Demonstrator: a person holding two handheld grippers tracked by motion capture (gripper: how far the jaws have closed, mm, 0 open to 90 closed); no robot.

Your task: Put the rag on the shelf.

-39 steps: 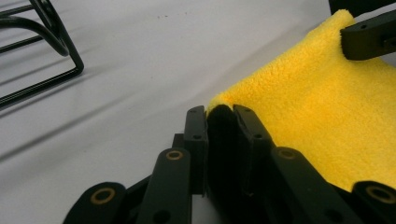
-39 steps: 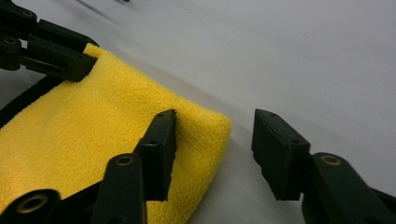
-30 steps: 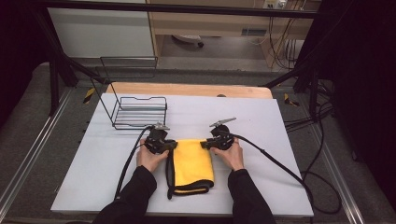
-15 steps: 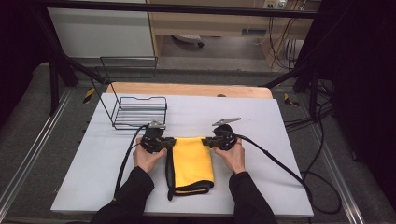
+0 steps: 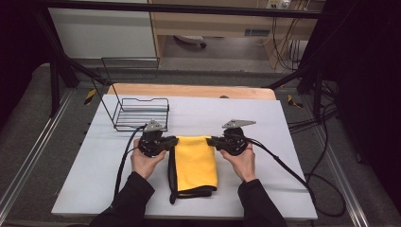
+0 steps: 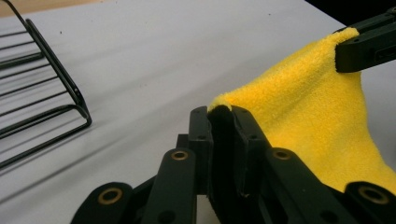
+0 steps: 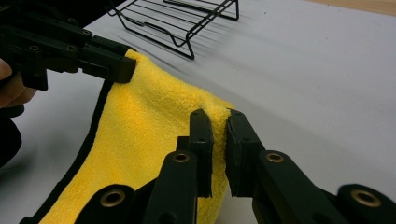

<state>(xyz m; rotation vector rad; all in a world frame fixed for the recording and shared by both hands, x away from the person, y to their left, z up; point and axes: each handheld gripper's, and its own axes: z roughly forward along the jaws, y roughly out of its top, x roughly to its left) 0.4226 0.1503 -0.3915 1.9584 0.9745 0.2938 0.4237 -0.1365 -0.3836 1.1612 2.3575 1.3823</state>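
A yellow cloth (image 5: 195, 163) with a black edge lies folded on the white table (image 5: 283, 142), its far edge lifted a little. My left gripper (image 5: 173, 141) is shut on the cloth's far left corner, seen pinched between the jaws of the left gripper (image 6: 220, 111) beside the yellow cloth (image 6: 308, 112). My right gripper (image 5: 211, 140) is shut on the far right corner. In the right gripper view, the right gripper (image 7: 218, 117) pinches the yellow cloth (image 7: 144, 140), and the left gripper (image 7: 126, 65) holds the other corner farther off.
A black wire rack (image 5: 142, 112) stands on the table behind the left gripper, also seen as the wire rack (image 6: 42, 93) and the wire rack (image 7: 187, 21). Cables (image 5: 283, 165) trail from both grippers. A wooden board (image 5: 189, 91) runs along the table's far edge.
Both grippers have moved away from me across the table, drawing the cloth's far edge with them. Both stay shut on its corners.
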